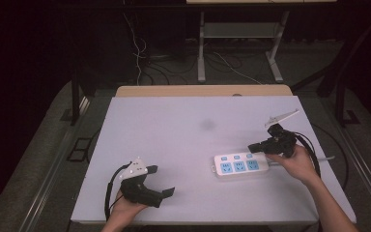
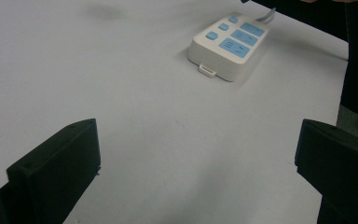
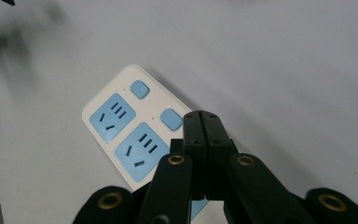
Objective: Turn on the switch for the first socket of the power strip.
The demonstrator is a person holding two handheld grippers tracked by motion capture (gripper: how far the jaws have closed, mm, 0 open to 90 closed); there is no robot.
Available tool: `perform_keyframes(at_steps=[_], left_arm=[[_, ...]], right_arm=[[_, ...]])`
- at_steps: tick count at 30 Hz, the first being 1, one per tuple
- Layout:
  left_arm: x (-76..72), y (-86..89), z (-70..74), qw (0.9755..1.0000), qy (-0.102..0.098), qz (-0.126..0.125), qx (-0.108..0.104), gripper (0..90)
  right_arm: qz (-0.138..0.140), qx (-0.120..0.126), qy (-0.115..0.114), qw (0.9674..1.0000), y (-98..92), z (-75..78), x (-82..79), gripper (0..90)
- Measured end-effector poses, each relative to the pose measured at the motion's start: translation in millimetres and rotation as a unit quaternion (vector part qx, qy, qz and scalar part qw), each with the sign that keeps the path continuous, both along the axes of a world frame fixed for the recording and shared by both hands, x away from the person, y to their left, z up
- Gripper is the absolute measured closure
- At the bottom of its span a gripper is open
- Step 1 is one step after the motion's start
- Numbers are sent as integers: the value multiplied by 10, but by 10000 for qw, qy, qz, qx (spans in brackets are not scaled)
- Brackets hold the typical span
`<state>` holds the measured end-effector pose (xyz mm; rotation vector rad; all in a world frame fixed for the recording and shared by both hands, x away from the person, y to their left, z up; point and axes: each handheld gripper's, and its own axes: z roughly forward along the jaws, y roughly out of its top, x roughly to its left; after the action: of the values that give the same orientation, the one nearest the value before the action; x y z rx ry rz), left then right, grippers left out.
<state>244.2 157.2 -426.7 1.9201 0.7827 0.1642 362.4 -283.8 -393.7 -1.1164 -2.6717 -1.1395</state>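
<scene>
At the right side of the desk (image 1: 174, 125), the right gripper (image 1: 254, 147) hangs with its fingers (image 3: 206, 128) pressed together, empty, their tips just above the right end of a white power strip (image 1: 240, 165). In the right gripper view the closed tips cover part of the strip's blue sockets and sit beside one of its small blue buttons. The right hand (image 1: 297, 162) grips the tool from behind, and its cable loops off toward the desk's right edge. The strip lies flat on the white desk surface, long side running left to right, with its cord leaving at the right end. Near the front left of the desk, the left gripper (image 1: 164, 181) rests low in the left hand (image 1: 125, 208), its fingers (image 2: 58, 163) spread wide apart around nothing, well apart from the strip, which the left gripper view shows farther off.
</scene>
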Motion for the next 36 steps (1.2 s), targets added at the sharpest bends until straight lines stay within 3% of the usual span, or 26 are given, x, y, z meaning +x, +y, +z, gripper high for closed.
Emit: perform_keyframes(at_steps=[13, 22, 28, 36], left_arm=[[3, -6, -3, 10000, 3, -24, 22, 0], [3, -4, -3, 10000, 3, -30, 21, 0], [5, -8, -5, 10000, 3, -39, 36, 0], [1, -13, -5, 10000, -4, -52, 47, 0]], right_arm=[[119, -103, 170, 9997, 41, -111, 69, 894], [162, -327, 197, 9991, 77, -184, 66, 894], [122, -130, 196, 9996, 34, -219, 64, 894], [170, -98, 115, 9997, 23, -240, 49, 898]])
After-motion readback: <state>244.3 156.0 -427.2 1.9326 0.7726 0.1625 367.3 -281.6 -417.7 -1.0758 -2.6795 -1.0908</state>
